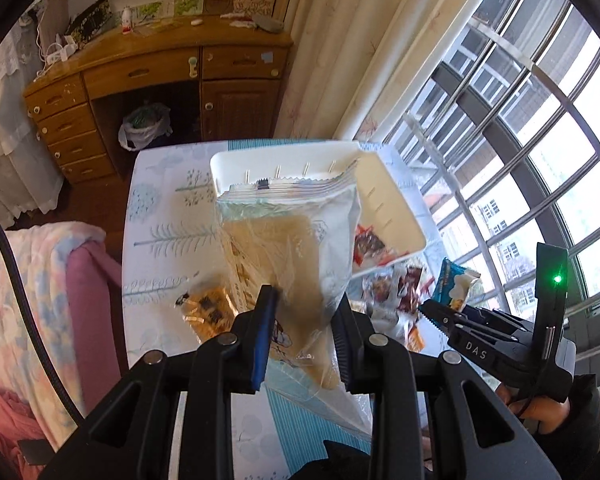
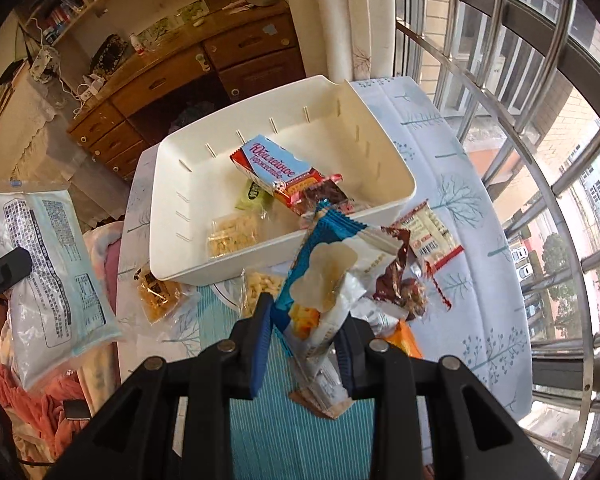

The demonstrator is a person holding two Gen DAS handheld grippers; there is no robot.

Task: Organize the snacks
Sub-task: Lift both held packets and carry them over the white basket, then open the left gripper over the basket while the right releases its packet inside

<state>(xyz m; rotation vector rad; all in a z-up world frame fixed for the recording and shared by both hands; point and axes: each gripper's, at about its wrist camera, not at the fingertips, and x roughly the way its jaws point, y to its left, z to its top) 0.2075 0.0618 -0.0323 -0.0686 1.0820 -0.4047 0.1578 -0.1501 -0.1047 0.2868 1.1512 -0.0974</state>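
Left gripper [image 1: 304,334] is clamping the big clear crinkly bag [image 1: 288,248]; right gripper [image 2: 302,334] is pinching the blue-white foil packet [image 2: 324,280], both above the white plastic bin [image 2: 172,216]. Slick film risks slipping, missing it.

I'm getting both wrist cams looking steeply down, close over the white bin [image 1: 396,216]: left one is sitting nearer its left end, right one [image 2: 284,240] nearer the window-side end. Both are sharing that bin.
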